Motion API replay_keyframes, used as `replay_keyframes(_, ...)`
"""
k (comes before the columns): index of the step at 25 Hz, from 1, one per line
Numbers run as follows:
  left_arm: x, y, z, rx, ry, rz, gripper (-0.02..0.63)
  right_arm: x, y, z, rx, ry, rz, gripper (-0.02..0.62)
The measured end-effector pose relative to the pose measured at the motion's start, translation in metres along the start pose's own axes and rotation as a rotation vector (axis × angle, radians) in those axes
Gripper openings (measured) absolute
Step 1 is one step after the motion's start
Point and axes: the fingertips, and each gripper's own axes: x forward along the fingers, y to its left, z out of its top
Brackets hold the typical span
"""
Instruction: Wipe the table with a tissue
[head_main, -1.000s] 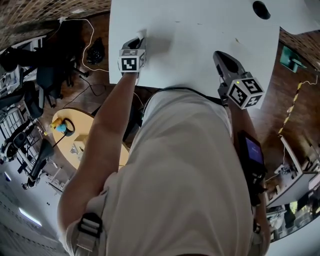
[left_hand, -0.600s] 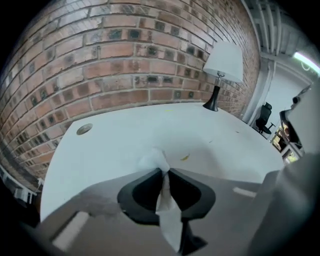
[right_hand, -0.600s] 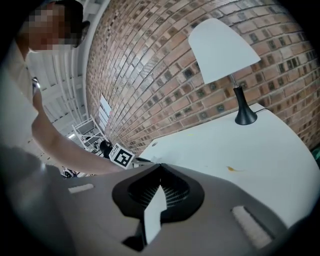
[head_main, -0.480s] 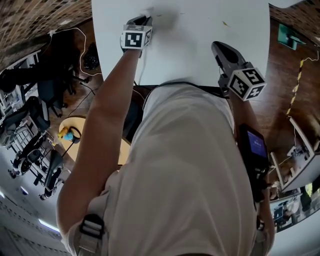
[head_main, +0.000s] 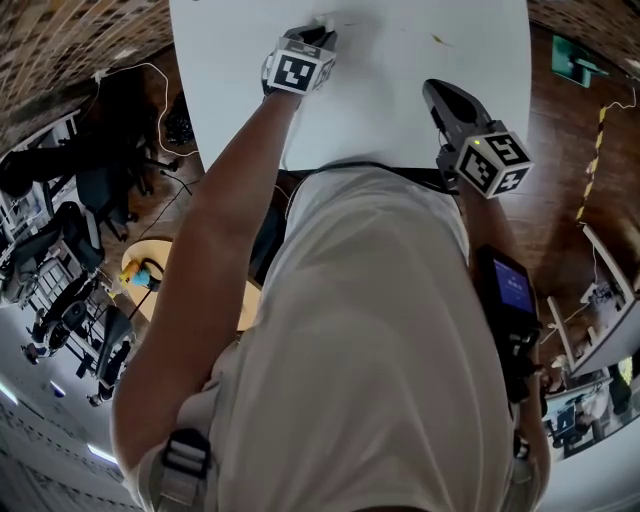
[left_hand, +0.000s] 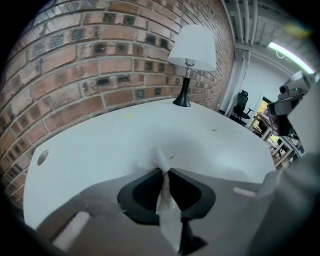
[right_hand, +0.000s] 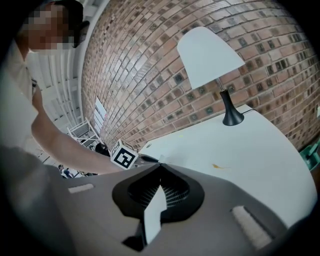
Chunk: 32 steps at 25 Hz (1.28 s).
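The left arm (head_main: 215, 230) stretches toward the upper centre of the head view. Its left gripper (head_main: 318, 32) tilts downward, jaws pinched on a tissue (left_hand: 161, 161). The right gripper (head_main: 434, 92) sits at upper right (jaws together, nothing between them).

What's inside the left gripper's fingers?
A tissue, pinched in the left gripper, bunched end down on the white table. The table spot under the tissue is covered, so not visible.

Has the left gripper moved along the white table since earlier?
Yes. The left gripper, clamping the white tissue, slid rightward, away from the white table's left edge.
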Motion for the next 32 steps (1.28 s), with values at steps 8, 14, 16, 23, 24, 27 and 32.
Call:
replay_keyframes(8, -0.021, -0.050, -0.010, -0.057, -0.036, -0.148, 0.048, 0.003, -0.002, 0.007, 0.000, -0.018, 0.006, 0.008)
replay_keyframes(14, -0.041, 0.009, -0.015, -0.206, -0.121, 0.046, 0.049, 0.011, 0.002, 0.011, -0.008, -0.016, 0.025, 0.008)
replay_keyframes(16, -0.040, 0.027, -0.018, -0.182, -0.099, 0.101, 0.049, 0.010, 0.001, 0.011, -0.004, -0.015, 0.024, 0.008)
replay_keyframes(23, -0.020, 0.039, -0.022, -0.117, -0.030, 0.187, 0.048, -0.003, -0.013, 0.010, 0.016, -0.018, 0.006, 0.008)
replay_keyframes(24, -0.018, 0.036, -0.019, -0.110, -0.036, 0.187, 0.048, -0.005, -0.015, 0.009, 0.019, -0.018, 0.001, 0.008)
replay_keyframes(27, -0.009, 0.025, -0.008, -0.081, -0.044, 0.163, 0.048, -0.009, -0.018, 0.006, 0.027, -0.019, -0.007, 0.008)
replay_keyframes(32, 0.009, 0.001, 0.014, -0.011, -0.025, 0.109, 0.046, -0.019, -0.027, 0.007, 0.038, -0.031, -0.023, 0.008)
